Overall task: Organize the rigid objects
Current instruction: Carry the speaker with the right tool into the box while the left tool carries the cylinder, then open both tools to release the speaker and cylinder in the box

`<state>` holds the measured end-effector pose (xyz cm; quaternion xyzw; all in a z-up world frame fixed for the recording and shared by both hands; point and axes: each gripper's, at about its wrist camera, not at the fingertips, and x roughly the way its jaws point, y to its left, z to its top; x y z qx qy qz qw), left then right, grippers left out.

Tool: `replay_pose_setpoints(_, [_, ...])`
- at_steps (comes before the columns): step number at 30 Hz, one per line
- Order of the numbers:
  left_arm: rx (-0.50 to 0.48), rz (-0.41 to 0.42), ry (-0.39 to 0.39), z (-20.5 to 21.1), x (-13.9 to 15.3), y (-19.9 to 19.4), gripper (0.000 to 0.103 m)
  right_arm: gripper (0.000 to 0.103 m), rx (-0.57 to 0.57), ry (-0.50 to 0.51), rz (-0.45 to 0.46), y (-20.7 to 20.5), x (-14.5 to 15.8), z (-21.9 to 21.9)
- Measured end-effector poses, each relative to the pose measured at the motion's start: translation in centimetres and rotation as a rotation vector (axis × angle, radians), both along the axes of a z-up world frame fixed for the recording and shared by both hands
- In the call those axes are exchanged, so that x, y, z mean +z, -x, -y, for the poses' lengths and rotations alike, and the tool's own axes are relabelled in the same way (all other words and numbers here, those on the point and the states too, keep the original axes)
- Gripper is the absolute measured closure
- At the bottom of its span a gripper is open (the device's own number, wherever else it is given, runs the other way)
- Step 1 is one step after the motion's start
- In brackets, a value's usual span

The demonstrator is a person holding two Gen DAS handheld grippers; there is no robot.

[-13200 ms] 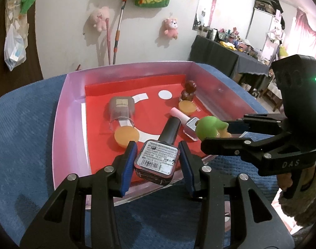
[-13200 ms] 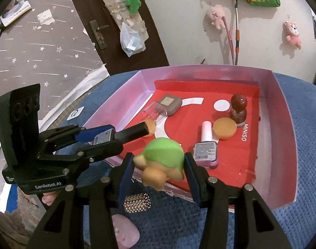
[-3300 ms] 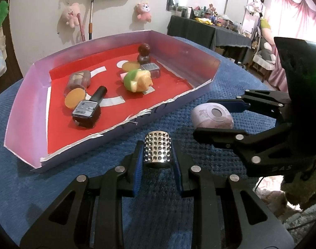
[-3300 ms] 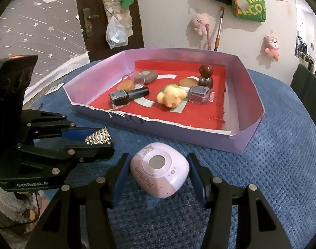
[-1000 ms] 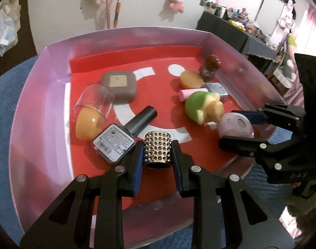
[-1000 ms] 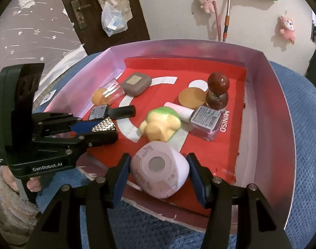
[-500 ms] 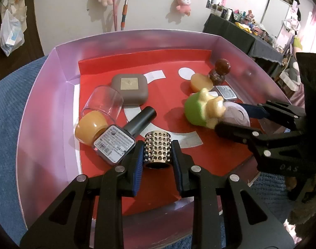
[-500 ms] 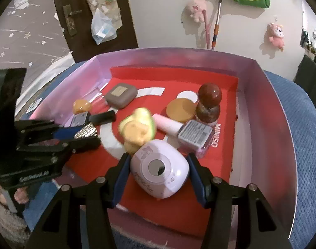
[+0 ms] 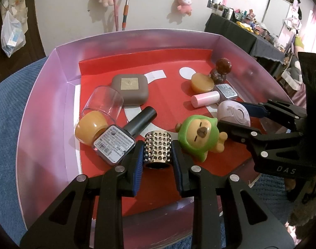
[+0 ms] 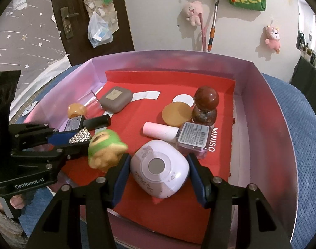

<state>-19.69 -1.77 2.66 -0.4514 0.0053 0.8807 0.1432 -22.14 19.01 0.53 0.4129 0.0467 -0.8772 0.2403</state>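
Note:
My left gripper (image 9: 157, 155) is shut on a studded metal cylinder (image 9: 157, 145) and holds it low over the near part of the red floor of the lilac-walled tray (image 9: 44, 103). My right gripper (image 10: 158, 167) is shut on a rounded lilac case (image 10: 159, 169), which sits down at the tray floor beside a pink nail polish bottle (image 10: 189, 139). A green hooded toy figure (image 9: 197, 137) lies between the two grippers, touching the right gripper's left finger. In the right wrist view the toy figure (image 10: 105, 149) is blurred.
In the tray lie a dark nail polish bottle (image 9: 124, 134), a clear-capped orange bottle (image 9: 95, 120), a brown square compact (image 9: 130, 89), an orange disc (image 9: 201, 82) and a brown round-topped bottle (image 9: 222, 69). Blue cloth (image 10: 299, 134) surrounds the tray.
The right gripper has sunk with the lilac case towards the tray floor, and the green toy has been pushed left and turned. The left gripper has kept still with the cylinder.

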Motion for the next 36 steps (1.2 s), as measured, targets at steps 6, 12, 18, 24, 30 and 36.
replay_pose_setpoints(6, [0.001, -0.005, 0.012, -0.2, -0.1, 0.0, 0.079, 0.045, -0.001, 0.003, 0.001, 0.0, 0.0, 0.0])
replay_pose_setpoints(12, [0.007, -0.017, 0.032, -0.5, -0.1, -0.3, 0.079, 0.045, -0.001, 0.005, 0.002, 0.0, 0.0, -0.1])
replay_pose_setpoints(18, [0.014, -0.031, 0.058, -0.6, 0.0, -0.5, 0.079, 0.045, -0.002, 0.008, 0.001, -0.1, 0.0, -0.2])
replay_pose_setpoints(24, [0.026, -0.051, 0.055, -0.6, 0.5, -1.2, 0.079, 0.04, 0.001, 0.023, -0.003, -0.5, 0.4, -0.5])
replay_pose_setpoints(30, [0.024, -0.065, 0.036, -0.4, 1.2, -2.0, 0.078, 0.037, -0.001, 0.03, -0.023, -1.4, 1.1, -0.8])
replay_pose_setpoints(36, [0.058, -0.09, 0.045, -0.1, 1.8, -3.3, 0.065, 0.031, -0.01, 0.046, -0.055, -2.7, 2.2, -1.1])
